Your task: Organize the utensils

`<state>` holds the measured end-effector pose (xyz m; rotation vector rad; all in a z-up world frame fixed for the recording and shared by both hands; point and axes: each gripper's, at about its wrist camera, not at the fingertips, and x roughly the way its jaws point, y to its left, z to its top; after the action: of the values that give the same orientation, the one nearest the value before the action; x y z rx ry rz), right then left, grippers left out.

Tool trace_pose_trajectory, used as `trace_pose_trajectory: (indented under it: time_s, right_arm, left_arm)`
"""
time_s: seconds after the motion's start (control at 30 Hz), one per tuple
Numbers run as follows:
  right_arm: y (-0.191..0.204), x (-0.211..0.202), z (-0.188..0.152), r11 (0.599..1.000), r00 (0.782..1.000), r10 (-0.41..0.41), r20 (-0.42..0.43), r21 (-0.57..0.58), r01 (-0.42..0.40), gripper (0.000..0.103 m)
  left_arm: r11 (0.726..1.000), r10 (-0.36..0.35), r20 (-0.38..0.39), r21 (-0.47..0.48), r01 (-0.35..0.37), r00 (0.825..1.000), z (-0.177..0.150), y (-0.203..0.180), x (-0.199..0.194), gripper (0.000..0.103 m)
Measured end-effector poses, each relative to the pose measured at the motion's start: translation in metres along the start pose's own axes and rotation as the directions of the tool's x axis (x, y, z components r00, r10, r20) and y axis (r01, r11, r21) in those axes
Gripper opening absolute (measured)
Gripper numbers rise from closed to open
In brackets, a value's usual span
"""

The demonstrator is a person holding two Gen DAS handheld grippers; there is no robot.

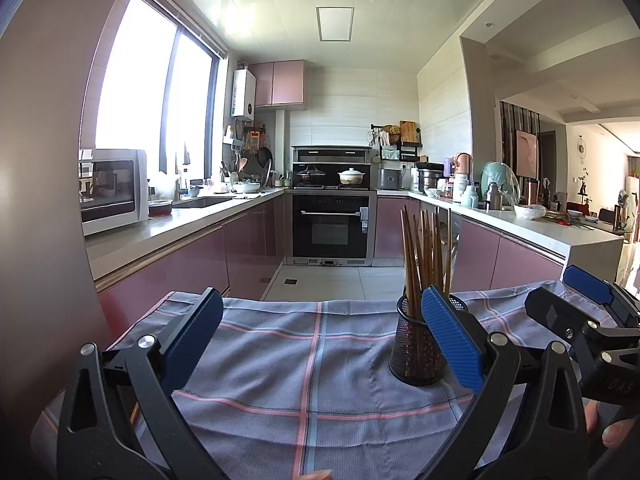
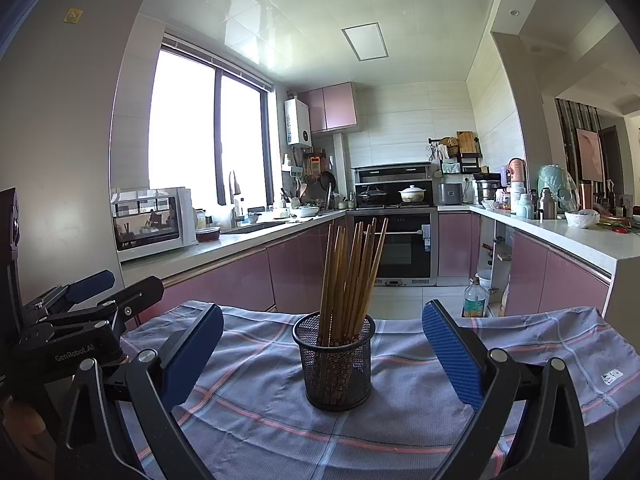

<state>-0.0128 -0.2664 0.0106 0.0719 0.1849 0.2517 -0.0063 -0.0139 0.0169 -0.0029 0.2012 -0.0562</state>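
A black mesh cup [image 2: 338, 362] holding a bundle of wooden chopsticks [image 2: 352, 276] stands upright on a checked cloth [image 2: 256, 412]. The right gripper [image 2: 322, 354] faces the cup with its fingers spread wide, gripping nothing. The left gripper [image 1: 322, 342] is beside it, fingers likewise spread and empty, with the cup [image 1: 416, 352] at its right finger [image 1: 450, 338].

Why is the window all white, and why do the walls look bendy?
In both wrist views the window is overexposed by daylight, so nothing outside shows. The fisheye lens curves straight lines: the window frame and countertop bow in the left wrist view, the wall edge in the right wrist view. The chopsticks and mesh cup near the centre look sharp and nearly straight.
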Motion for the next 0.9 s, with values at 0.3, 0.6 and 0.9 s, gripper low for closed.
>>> trace_pose_trajectory:
  time_s: [0.3, 0.6, 0.9]
  right_arm:
    - [-0.0002, 0.0000, 0.0000, 1.000, 1.000, 0.000, 0.000, 0.000, 0.000, 0.096]
    - [0.0000, -0.0004, 0.0007, 1.000, 1.000, 0.002, 0.002, 0.000, -0.002, 0.096]
    - [0.0010, 0.0000, 0.0015, 1.000, 1.000, 0.004, 0.007, 0.001, -0.004, 0.096]
  left_arm:
    - [1.000, -0.001, 0.003, 0.000, 0.001, 1.000, 0.0002, 0.0003, -0.0001, 0.098]
    - [1.000, 0.000, 0.005, -0.001, 0.000, 1.000, 0.0002, 0.0016, 0.0010, 0.098]
    - [1.000, -0.001, 0.005, -0.001, 0.001, 1.000, -0.0003, 0.0015, 0.0010, 0.098]
